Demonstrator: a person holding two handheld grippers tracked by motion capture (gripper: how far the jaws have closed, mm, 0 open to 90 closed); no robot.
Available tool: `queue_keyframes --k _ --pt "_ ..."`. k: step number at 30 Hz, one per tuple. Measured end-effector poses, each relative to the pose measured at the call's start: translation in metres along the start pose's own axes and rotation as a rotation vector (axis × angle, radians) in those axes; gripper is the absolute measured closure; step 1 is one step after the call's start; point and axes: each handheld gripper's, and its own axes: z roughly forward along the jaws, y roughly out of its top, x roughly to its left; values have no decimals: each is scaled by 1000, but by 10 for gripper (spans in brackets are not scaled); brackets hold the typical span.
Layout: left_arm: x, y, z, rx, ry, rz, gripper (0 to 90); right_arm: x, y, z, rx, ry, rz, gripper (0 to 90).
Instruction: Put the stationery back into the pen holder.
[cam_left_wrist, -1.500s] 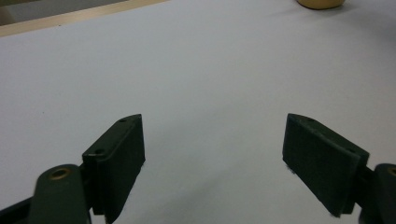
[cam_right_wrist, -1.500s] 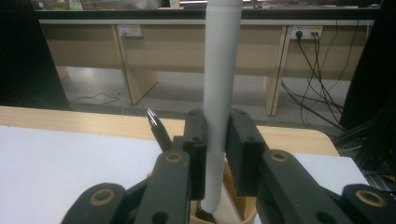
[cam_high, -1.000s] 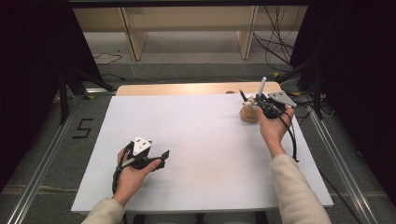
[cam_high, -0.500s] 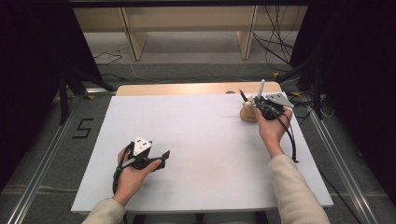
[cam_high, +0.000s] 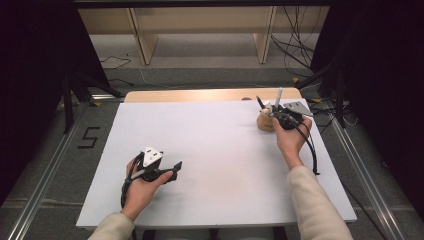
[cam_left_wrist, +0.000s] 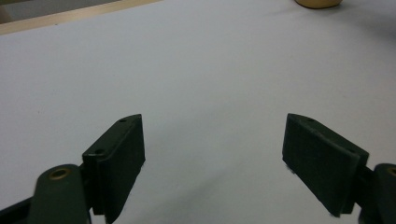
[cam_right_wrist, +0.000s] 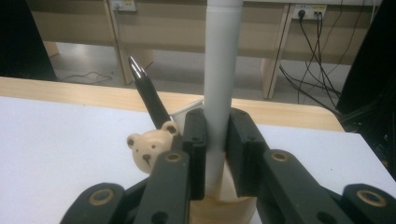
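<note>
Right gripper (cam_right_wrist: 215, 140) clamped on the upright white pen (cam_right_wrist: 223, 70), long axis vertical, in the bear pen holder (cam_high: 266, 121) at upper right of the high view; left gripper (cam_high: 170, 169) open, well apart lower left.

You have two grippers here: the left gripper (cam_high: 172, 167) at the near left of the table (cam_high: 210, 150), and the right gripper (cam_high: 274, 111) at the far right. You have one wooden holder (cam_high: 264, 122) at the far right, with one bear head (cam_right_wrist: 148, 150) on its side. Two pens stand at it: one black pen (cam_right_wrist: 148, 99) and one white pen (cam_right_wrist: 222, 70). You work on one table, and two hands come in from the near edge.
</note>
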Motion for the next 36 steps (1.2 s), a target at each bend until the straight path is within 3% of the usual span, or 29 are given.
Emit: queue_keyframes --k 36 --pt "-1 -1 1 3 -1 3 208 -1 -6 4 46 7 -24 782"
